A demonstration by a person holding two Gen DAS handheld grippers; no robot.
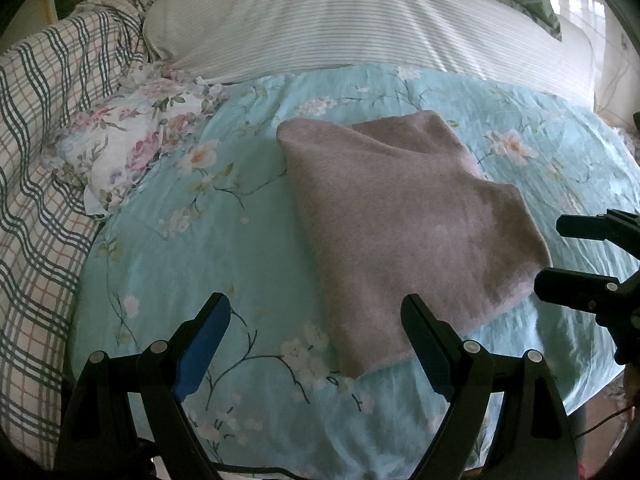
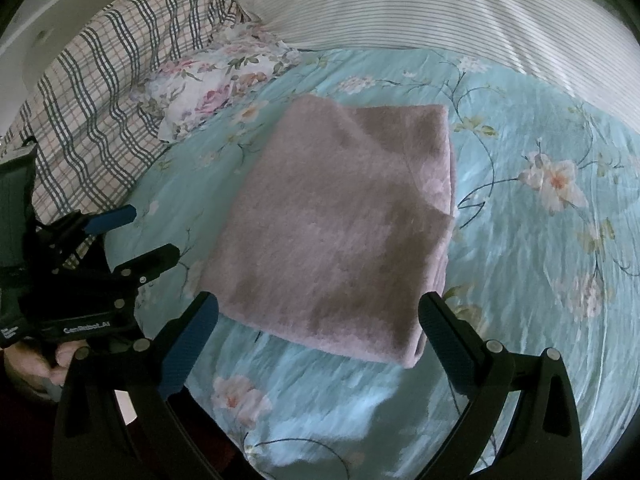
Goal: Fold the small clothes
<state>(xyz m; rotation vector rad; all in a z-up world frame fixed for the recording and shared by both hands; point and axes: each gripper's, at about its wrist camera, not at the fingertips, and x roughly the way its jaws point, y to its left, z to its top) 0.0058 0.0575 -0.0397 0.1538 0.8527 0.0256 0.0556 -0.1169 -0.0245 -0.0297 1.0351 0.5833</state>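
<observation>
Floral bedsheet (image 1: 248, 248) under folded pink garment (image 1: 400, 220), striped pillow (image 1: 340, 28) beyond

Bed under a turquoise floral cotton sheet (image 1: 248, 240), striped white pillow (image 1: 340, 24) at its head, checked blanket (image 1: 44, 128) bunched alongside; glossy sunlit floor (image 1: 576, 4) beyond.

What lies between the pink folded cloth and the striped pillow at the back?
Only bare floral bedsheet separates the pink cloth from the striped pillow; nothing rests on that stretch. Both wrist views show it, the left one most plainly.
</observation>
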